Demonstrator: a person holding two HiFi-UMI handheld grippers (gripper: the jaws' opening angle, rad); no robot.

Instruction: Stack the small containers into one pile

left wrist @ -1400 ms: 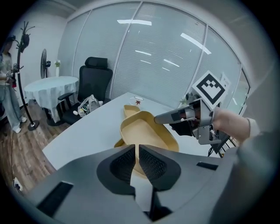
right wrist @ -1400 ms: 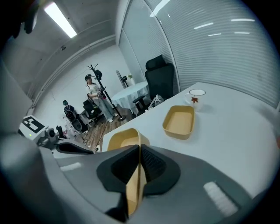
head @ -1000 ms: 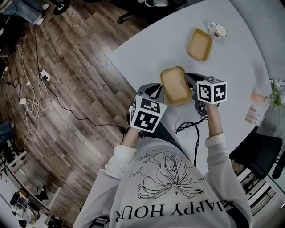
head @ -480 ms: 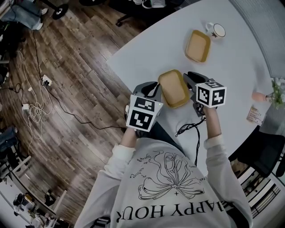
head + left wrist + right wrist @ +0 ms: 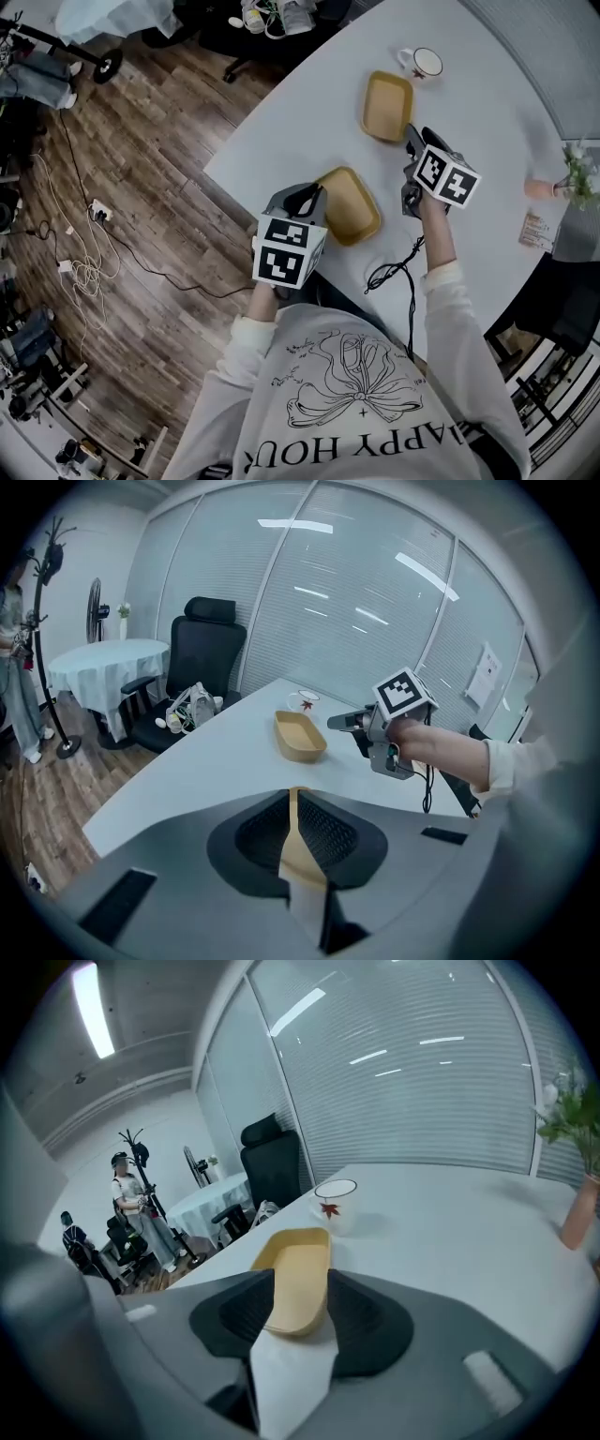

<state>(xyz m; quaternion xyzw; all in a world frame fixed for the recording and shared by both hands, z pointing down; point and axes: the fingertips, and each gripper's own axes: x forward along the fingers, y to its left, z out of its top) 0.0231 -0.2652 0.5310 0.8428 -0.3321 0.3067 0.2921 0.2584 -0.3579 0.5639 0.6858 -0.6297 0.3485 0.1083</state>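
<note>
Two yellow oblong containers lie on the white table (image 5: 281, 131). The near container (image 5: 349, 204) is at the front edge, and my left gripper (image 5: 305, 199) is shut on its left rim; in the left gripper view only a tan sliver of that rim (image 5: 298, 850) shows between the nearly closed jaws. The far container (image 5: 387, 106) lies further back, beside a mug. My right gripper (image 5: 412, 142) hovers at the far container's near end with its jaws opening. The far container (image 5: 295, 1274) shows in the gap ahead of the pads, untouched.
A white mug (image 5: 424, 62) with a red leaf stands just behind the far container. A pink vase with a plant (image 5: 548, 187) and a card (image 5: 534, 232) sit at the table's right. A black cable (image 5: 389, 272) trails from the right gripper. A person (image 5: 127, 1194) stands far off.
My right gripper has let go of the near container's right side, opened and moved back to the far container. My left gripper still holds the near container.
</note>
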